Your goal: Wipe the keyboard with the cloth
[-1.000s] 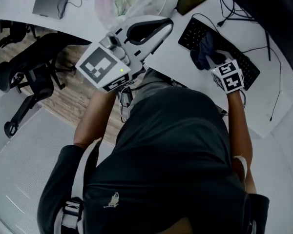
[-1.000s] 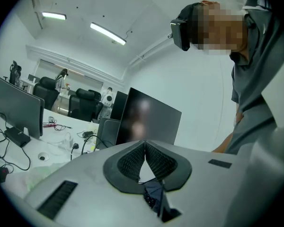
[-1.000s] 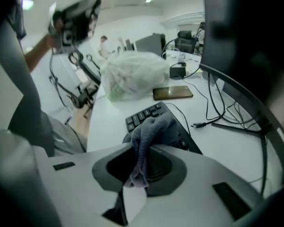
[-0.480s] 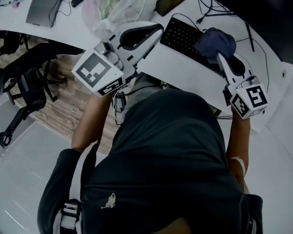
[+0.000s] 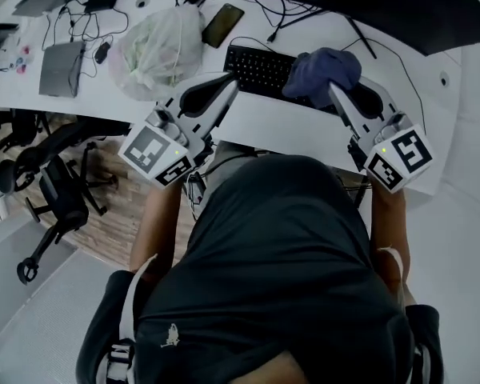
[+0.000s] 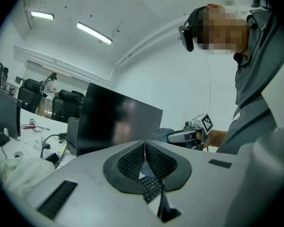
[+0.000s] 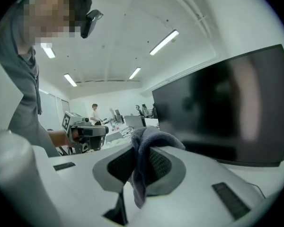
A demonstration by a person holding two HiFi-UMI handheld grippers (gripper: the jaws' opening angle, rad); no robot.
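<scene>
Since a second ago the right gripper [image 5: 330, 88] has drawn back toward the person, and the cloth [image 5: 320, 66] is bunched up. On the white desk [image 5: 272, 122] lies the keyboard [image 5: 260, 69]. The cloth sits over its right end, pinched between the right gripper's jaws. The left gripper [image 5: 229, 82] has its jaws pressed together on nothing.

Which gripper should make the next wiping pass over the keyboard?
Right. The right gripper is shut on the cloth, over the keyboard's right end. The left gripper is shut and empty.
</scene>
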